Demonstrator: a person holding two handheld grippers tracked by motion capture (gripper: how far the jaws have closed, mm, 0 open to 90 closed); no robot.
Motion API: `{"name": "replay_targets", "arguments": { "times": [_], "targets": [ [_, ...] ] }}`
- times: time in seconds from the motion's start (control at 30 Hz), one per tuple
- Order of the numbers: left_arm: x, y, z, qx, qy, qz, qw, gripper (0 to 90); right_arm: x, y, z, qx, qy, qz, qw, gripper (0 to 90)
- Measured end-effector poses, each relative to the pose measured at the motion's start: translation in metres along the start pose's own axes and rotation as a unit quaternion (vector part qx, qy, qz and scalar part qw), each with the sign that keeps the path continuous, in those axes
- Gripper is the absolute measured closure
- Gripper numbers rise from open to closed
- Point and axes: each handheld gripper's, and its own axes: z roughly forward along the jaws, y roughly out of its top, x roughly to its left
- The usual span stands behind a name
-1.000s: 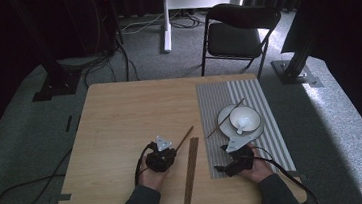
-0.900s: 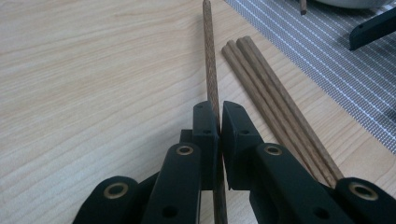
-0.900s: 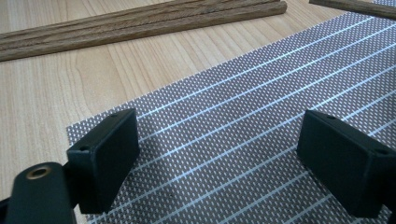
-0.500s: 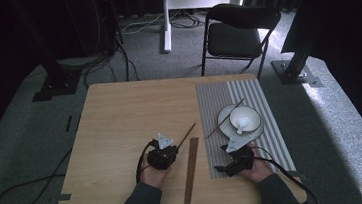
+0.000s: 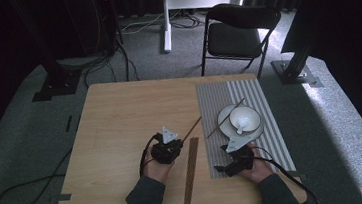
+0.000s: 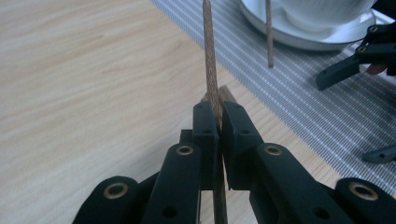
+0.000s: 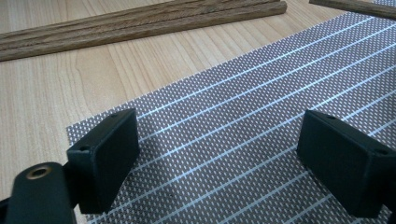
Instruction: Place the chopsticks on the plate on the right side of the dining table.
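Observation:
My left gripper hovers just above the wooden table, left of the striped placemat. Its jaws are shut on a brown chopstick that points away toward the plate. In the left gripper view the black jaws pinch that chopstick near its thick end. A white plate on the placemat carries a white bowl, and a second chopstick leans across the plate's rim. My right gripper rests open at the placemat's near left corner, with nothing but mat between its jaws.
Several more chopsticks lie side by side on the wood between my two hands, also seen as a bundle of chopsticks in the right gripper view. A black chair stands beyond the table. Cables trail across the floor at left.
My left gripper has lifted a little with the chopstick in it. The right gripper has stayed where it was.

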Motion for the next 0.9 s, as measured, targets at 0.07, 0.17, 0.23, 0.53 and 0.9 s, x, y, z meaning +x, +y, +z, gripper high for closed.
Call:
{"name": "replay_targets", "arguments": {
  "times": [0.07, 0.17, 0.23, 0.53, 0.9],
  "targets": [
    [-0.001, 0.002, 0.000, -0.002, 0.000, 0.000, 1.0000, 85.0, 0.000, 0.000, 0.000, 0.000, 0.000, 0.000, 1.0000, 12.2],
    [-0.002, 0.009, 0.001, -0.009, -0.001, 0.006, 0.9999, 85.0, 0.000, 0.000, 0.000, -0.001, -0.001, -0.001, 1.0000, 12.1],
    [-0.002, 0.013, 0.001, -0.014, -0.001, 0.007, 0.9999, 85.0, 0.000, 0.000, 0.000, 0.000, -0.001, -0.001, 1.0000, 12.2],
    [0.001, 0.031, -0.003, -0.031, 0.001, 0.018, 0.9994, 85.0, 0.000, 0.000, 0.000, -0.001, 0.000, -0.001, 1.0000, 12.2],
    [-0.002, 0.052, -0.002, -0.046, -0.002, 0.035, 0.9983, 85.0, 0.000, 0.000, 0.000, -0.001, 0.000, 0.000, 1.0000, 12.2]
  ]
}}
